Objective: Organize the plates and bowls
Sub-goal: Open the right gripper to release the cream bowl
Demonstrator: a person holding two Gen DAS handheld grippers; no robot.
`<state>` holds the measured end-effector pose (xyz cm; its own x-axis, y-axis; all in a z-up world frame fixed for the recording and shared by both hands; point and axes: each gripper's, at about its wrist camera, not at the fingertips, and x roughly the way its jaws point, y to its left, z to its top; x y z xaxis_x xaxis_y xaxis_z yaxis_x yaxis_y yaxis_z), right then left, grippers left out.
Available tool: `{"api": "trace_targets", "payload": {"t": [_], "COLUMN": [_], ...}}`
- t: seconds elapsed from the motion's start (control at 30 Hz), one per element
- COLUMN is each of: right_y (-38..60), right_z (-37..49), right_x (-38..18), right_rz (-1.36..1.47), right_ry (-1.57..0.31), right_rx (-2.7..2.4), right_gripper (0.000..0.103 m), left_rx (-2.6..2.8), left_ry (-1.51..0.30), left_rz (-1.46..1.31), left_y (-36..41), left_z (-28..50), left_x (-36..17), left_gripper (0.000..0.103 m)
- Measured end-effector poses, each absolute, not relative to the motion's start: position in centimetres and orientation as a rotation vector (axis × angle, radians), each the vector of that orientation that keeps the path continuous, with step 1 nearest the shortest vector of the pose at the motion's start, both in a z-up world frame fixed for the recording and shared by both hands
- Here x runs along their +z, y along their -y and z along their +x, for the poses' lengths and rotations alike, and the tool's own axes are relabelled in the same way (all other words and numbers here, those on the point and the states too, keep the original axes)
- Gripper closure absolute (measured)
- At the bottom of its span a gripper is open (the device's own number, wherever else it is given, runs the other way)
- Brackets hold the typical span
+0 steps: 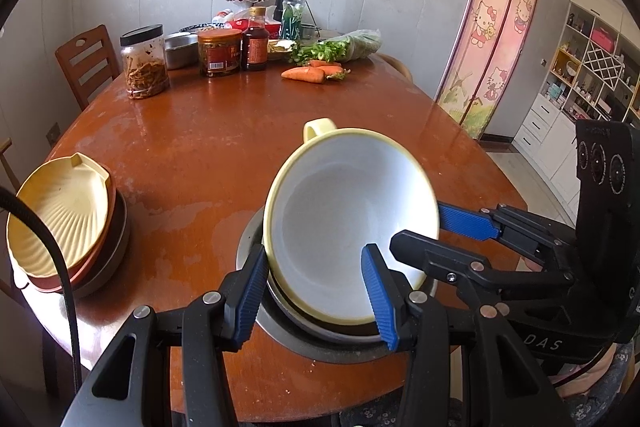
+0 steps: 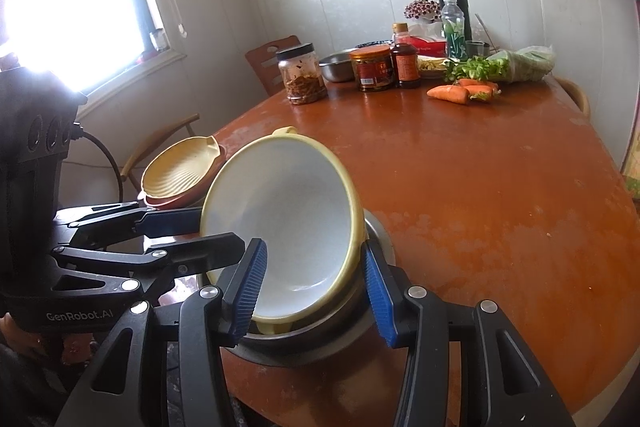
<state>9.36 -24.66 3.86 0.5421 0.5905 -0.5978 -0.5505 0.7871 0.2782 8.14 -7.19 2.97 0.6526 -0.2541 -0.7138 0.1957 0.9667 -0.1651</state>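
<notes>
A yellow-rimmed white bowl with a handle is tilted toward me over a grey metal bowl on the brown table. My left gripper straddles the bowl's near-left rim, one finger inside and one outside. My right gripper straddles the near-right rim the same way. Whether either clamps the rim is unclear. A stack of plates with a yellow shell-shaped plate on top sits at the left; it also shows in the right wrist view.
Jars, a sauce bottle, a steel bowl, carrots and greens crowd the far side of the table. A wooden chair stands at the far left. Shelves line the right wall.
</notes>
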Motion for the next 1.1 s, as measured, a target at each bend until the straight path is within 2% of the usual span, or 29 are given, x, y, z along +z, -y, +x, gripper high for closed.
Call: {"api": "trace_targets", "payload": {"t": [0.5,0.57,0.7,0.87,1.1], "right_y": [24.6,24.7,24.9,25.2,24.8], "right_z": [8.2,8.1,7.8,7.4,6.8], "right_x": [4.6,4.8,5.2,5.8,6.4], "right_rz": [0.015,0.02,0.036,0.052,0.008], "right_ry": [-0.698,-0.694,-0.685,-0.658,-0.631], "right_rx": [0.629,0.631,0.64,0.64,0.608], "right_gripper": [0.052,0.045,0.042,0.031,0.027], "left_rx": [-0.257,-0.256,-0.255,-0.251,-0.235], "left_ry": [-0.81,-0.806,-0.799,-0.794,-0.787], "left_rz": [-0.082,-0.083,-0.087,-0.093,-0.103], "left_y": [7.1,7.1,7.0,6.7,6.3], "left_z": [7.3,7.2,6.9,6.7,6.0], "left_x": [3.4,3.6,3.8,4.1,4.5], "left_gripper": [0.056,0.056,0.056,0.056,0.055]}}
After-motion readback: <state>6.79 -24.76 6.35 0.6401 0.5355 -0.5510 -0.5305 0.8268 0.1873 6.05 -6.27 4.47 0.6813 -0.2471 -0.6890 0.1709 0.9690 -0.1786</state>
